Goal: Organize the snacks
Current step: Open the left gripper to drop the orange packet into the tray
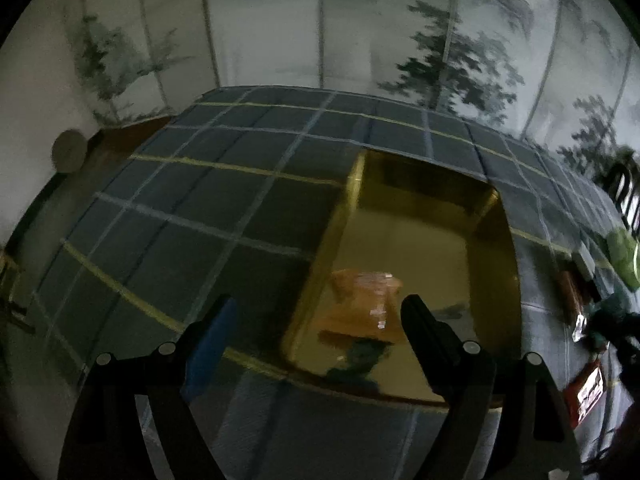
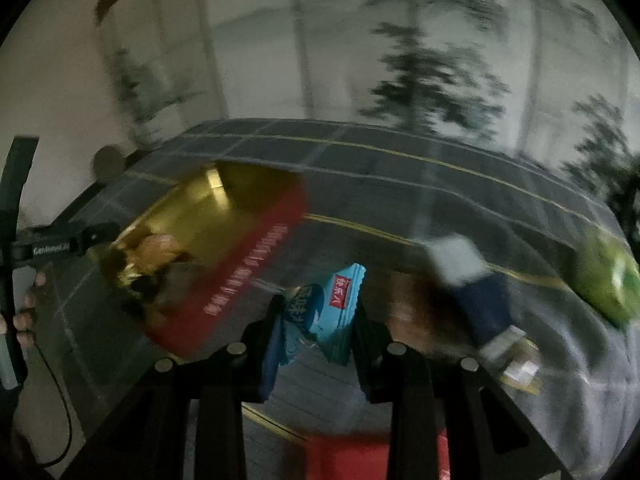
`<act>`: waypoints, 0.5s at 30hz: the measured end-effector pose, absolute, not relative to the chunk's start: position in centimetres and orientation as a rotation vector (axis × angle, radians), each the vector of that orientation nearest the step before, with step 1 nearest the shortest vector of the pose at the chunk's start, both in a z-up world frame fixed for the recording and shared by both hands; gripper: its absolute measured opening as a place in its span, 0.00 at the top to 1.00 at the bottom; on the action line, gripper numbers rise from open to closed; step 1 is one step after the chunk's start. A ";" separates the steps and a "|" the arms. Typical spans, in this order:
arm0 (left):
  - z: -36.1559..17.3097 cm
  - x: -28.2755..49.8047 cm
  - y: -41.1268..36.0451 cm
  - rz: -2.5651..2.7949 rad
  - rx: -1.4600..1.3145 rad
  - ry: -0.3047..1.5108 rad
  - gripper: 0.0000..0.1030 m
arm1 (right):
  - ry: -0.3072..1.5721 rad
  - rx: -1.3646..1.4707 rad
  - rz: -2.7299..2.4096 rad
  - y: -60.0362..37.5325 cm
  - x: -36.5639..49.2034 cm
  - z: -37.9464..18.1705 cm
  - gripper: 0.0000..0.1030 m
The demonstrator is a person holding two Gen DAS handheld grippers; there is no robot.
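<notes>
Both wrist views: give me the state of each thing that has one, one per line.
Left hand-held gripper: open, holding nothing.
Right hand-held gripper: shut on the light blue snack packet.
Gold rectangular metal tray: holds an orange snack packet.
Green snack bag: lying on the checked tablecloth.

Black tongs [image 1: 316,316] with blue pads [image 1: 210,344], silver screws [image 1: 167,347]

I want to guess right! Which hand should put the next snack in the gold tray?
The right gripper, probably: it is shut on the blue snack packet. The left gripper is open and empty above the gold tray.
</notes>
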State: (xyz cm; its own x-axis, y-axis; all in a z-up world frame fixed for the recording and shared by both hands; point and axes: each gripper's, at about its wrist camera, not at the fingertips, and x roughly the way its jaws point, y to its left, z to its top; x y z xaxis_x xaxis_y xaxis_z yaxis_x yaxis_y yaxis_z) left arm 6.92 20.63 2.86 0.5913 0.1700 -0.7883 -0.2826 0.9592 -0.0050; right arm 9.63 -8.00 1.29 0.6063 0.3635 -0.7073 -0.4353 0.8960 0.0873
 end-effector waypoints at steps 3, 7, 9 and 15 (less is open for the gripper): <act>2.8 5.9 22.3 0.319 -0.156 0.904 0.21 | 0.805 -0.131 0.540 -4.4 10.3 0.9 0.70; 2.4 4.7 24.2 0.377 -0.180 0.915 0.21 | 0.814 -0.179 0.608 -0.4 10.7 0.2 0.70; 2.0 4.1 24.8 0.399 -0.184 0.925 0.21 | 0.815 -0.190 0.628 1.0 11.0 0.0 0.70; 1.2 3.2 25.7 0.418 -0.207 0.948 0.21 | 0.816 -0.215 0.654 3.4 11.7 -0.1 0.70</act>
State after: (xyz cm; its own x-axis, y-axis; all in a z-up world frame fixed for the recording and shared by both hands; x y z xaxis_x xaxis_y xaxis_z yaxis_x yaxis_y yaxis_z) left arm 3.22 25.65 1.17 0.5118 0.2553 -0.8203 -0.4336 0.9010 0.0099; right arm 11.71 3.44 -0.13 0.5035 0.4567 -0.7334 -0.6162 0.7849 0.0657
